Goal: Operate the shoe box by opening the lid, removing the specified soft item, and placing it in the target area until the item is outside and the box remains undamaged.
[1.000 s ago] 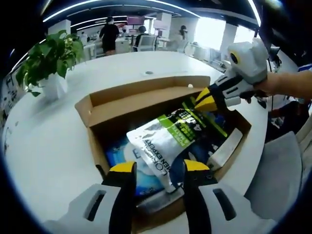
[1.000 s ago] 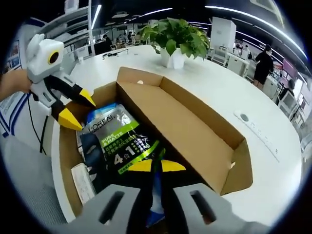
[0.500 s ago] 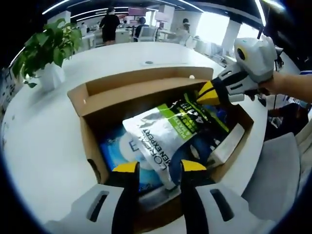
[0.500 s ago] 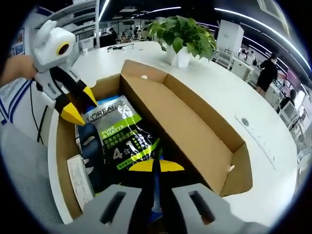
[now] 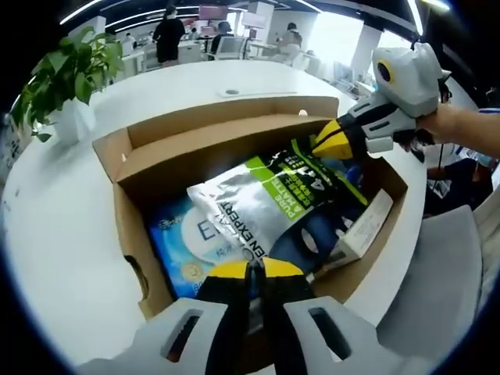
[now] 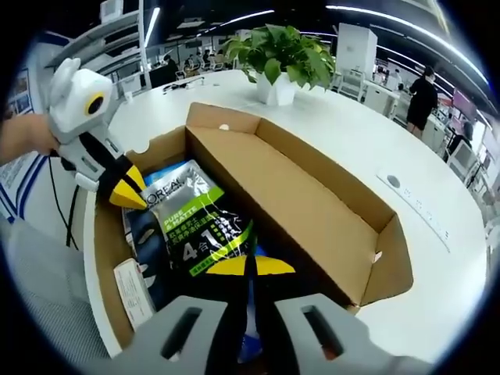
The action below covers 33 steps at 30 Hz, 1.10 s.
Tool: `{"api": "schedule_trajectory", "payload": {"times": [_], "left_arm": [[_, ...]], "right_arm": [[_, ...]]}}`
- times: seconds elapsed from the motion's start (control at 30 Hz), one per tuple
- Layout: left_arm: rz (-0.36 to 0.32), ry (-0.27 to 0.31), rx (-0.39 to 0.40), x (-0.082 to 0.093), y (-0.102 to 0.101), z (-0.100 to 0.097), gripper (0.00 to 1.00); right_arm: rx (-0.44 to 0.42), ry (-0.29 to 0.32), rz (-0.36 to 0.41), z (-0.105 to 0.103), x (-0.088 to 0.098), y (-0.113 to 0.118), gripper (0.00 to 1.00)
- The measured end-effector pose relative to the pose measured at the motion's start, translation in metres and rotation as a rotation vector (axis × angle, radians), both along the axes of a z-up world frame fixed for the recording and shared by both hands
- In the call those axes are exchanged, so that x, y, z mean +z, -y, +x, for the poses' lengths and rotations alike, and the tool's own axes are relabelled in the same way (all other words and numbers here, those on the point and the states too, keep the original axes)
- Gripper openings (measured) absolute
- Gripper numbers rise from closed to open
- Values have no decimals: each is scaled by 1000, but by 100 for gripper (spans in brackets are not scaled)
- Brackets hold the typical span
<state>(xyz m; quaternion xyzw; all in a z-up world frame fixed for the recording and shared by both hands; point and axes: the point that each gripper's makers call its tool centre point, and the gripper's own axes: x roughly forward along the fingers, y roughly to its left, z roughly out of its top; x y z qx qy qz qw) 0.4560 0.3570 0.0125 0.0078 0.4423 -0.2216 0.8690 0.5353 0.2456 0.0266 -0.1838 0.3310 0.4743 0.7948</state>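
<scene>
An open cardboard shoe box [image 5: 125,160] [image 6: 312,203] stands on a white table, its lid folded up along the far side. On top of the contents lies a soft white, green and black pouch [image 5: 269,199] [image 6: 199,226]. In the left gripper view my left gripper [image 5: 254,271] is shut on the pouch's near white end, and my right gripper [image 5: 332,142] pinches its far black end. In the right gripper view my right gripper [image 6: 250,266] is shut on the pouch's lower edge, and the left gripper [image 6: 126,193] bites its upper corner.
Under the pouch lie a blue packet [image 5: 183,246], a dark blue item [image 5: 312,238] [image 6: 148,242] and a small white carton [image 5: 363,226] [image 6: 133,285]. A potted plant [image 5: 66,82] [image 6: 285,55] stands on the table beyond the box. A grey chair [image 5: 445,273] is at the table's edge.
My left gripper's jaws were open around the pouch's near end and have now shut on it. The right gripper stays shut on the far end. The pouch has shifted a little.
</scene>
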Motion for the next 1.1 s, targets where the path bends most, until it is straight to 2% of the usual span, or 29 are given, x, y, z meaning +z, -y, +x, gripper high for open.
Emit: {"api": "schedule_trajectory", "payload": {"times": [0.3,0.77,1.1], "left_arm": [[-22,11,54,11,-3,2,0],[-26,51,63,29,0,2,0],[-13,87,53,44,1,6,0]], "right_arm": [[-38,-11,42,-4,10,4,0],[-80,-13,97,-9,29,9,0],[-91,10,133,-7,47,11,0]]}}
